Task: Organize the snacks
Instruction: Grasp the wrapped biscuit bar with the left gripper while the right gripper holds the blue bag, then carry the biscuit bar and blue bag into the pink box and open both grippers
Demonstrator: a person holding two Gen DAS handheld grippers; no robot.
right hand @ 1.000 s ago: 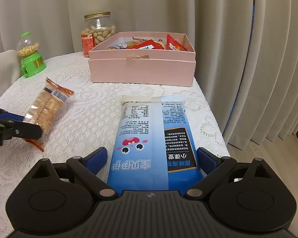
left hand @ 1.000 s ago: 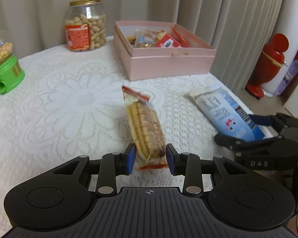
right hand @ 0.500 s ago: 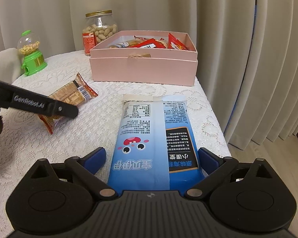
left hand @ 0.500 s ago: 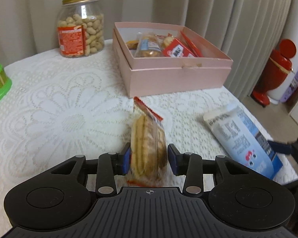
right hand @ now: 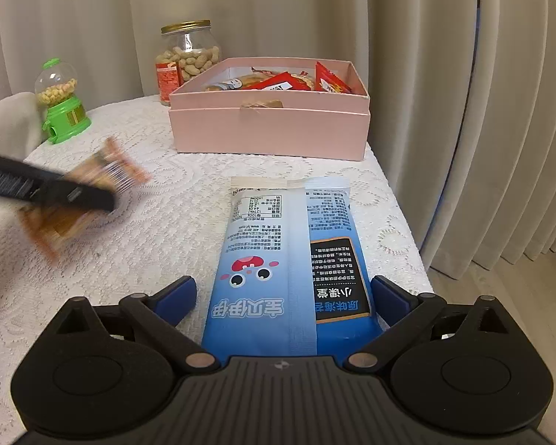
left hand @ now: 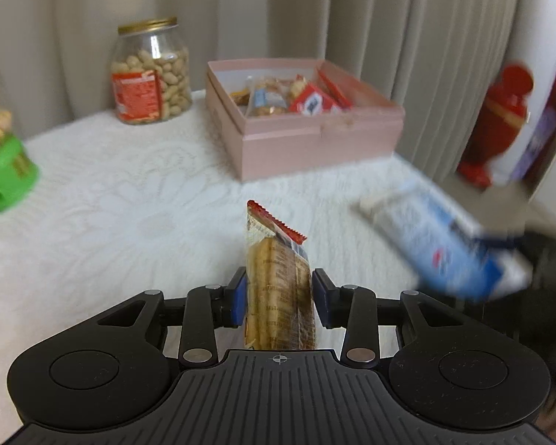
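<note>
The left hand-held gripper (left hand: pixel 278 294) was closed on the biscuit packet (left hand: pixel 278 289), its blue pads pressed against the two long sides near the lower end, the packet standing up above the bench (left hand: pixel 92 204). The packet looked light, and the stacked biscuits gave it a stiff core, but they would probably crack under a hard squeeze and the clear film looked slippery. Gripping across the stack seemed sounder than pinching the red crimped end, which would likely fold.

The right hand-held gripper (right hand: pixel 283 298) was wide open, one finger on each side of the blue snack bag (right hand: pixel 289 259), which lay flat on the bench with its near end between the fingers. Whether the right finger touched the bag could not be told. The bag appeared soft, puffy and light, with a smooth skin, so a grip across its width near the end would likely crumple it before it held.

The pink box (right hand: pixel 270 126) stood open at the far side of the bench, already holding several packets. A white lace cloth covered the bench and might snag a low fingertip. A peanut jar (left hand: pixel 150 72) and a green candy dispenser (right hand: pixel 63 105) stood to the left, with curtains behind and on the right.
</note>
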